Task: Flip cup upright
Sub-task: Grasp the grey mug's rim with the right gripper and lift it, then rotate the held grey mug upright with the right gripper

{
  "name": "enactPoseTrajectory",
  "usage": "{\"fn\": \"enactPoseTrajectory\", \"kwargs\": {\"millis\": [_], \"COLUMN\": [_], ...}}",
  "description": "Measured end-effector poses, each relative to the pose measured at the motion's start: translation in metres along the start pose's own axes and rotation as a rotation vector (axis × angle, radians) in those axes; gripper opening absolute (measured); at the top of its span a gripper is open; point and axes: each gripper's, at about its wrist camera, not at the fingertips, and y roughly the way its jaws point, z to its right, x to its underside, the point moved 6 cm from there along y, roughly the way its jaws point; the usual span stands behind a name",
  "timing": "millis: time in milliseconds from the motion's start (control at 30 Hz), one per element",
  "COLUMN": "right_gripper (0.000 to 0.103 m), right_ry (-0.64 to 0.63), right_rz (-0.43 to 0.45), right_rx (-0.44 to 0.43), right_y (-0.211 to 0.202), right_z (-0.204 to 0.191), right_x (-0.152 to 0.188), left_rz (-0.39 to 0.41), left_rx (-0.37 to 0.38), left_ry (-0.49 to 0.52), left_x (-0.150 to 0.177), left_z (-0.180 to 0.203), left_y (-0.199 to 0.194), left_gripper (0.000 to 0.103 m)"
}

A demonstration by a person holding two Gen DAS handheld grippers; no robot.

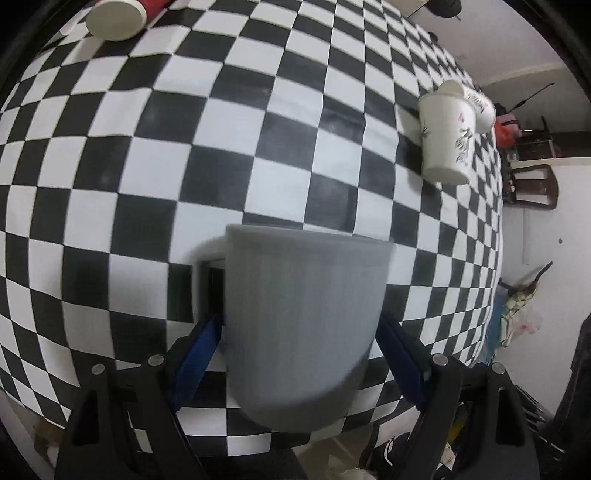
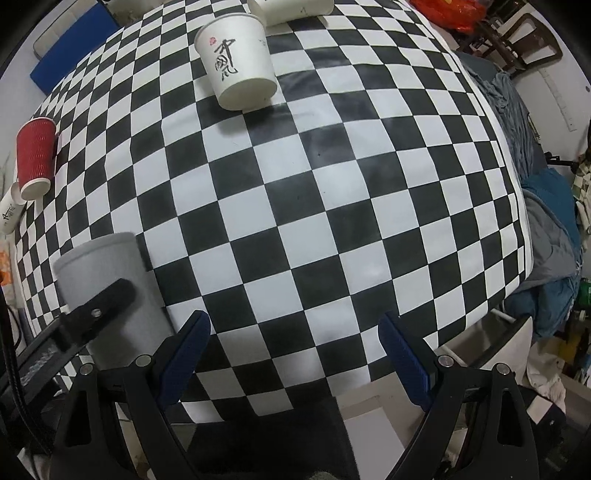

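A grey mug (image 1: 303,325) with a handle on its left side sits between the blue pads of my left gripper (image 1: 299,332), which is shut on it; its wide rim end points away toward the checkered cloth. The same grey mug (image 2: 110,288) shows at the lower left of the right wrist view with a left gripper finger (image 2: 99,306) across it. My right gripper (image 2: 295,339) is open and empty above the cloth's near edge.
A white paper cup with black writing (image 1: 447,140) (image 2: 240,66) stands upside down on the black-and-white checkered tablecloth (image 2: 314,206). Another white cup (image 2: 291,9) lies behind it. A red cup (image 2: 35,158) (image 1: 122,14) is at the far side. Chairs and clutter surround the table.
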Motion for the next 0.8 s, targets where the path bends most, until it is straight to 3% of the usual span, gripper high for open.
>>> {"fn": "enactPoseTrajectory", "kwargs": {"millis": [267, 367, 633, 800], "right_gripper": [0.094, 0.094, 0.094, 0.094], "right_ry": [0.014, 0.012, -0.030, -0.093], "right_rz": [0.019, 0.033, 0.070, 0.083], "right_rx": [-0.076, -0.096, -0.156, -0.175], "right_y": [0.005, 0.004, -0.012, -0.029], "right_z": [0.018, 0.021, 0.010, -0.016], "right_x": [-0.001, -0.001, -0.002, -0.002], "left_rz": [-0.004, 0.027, 0.197, 0.369], "left_rx": [-0.086, -0.106, -0.132, -0.281], "left_ry": [0.096, 0.138, 0.190, 0.212], "left_x": [0.003, 0.003, 0.000, -0.001], "left_z": [0.015, 0.023, 0.025, -0.001], "left_y": [0.006, -0.003, -0.061, -0.104], "left_gripper": [0.086, 0.088, 0.092, 0.092]}}
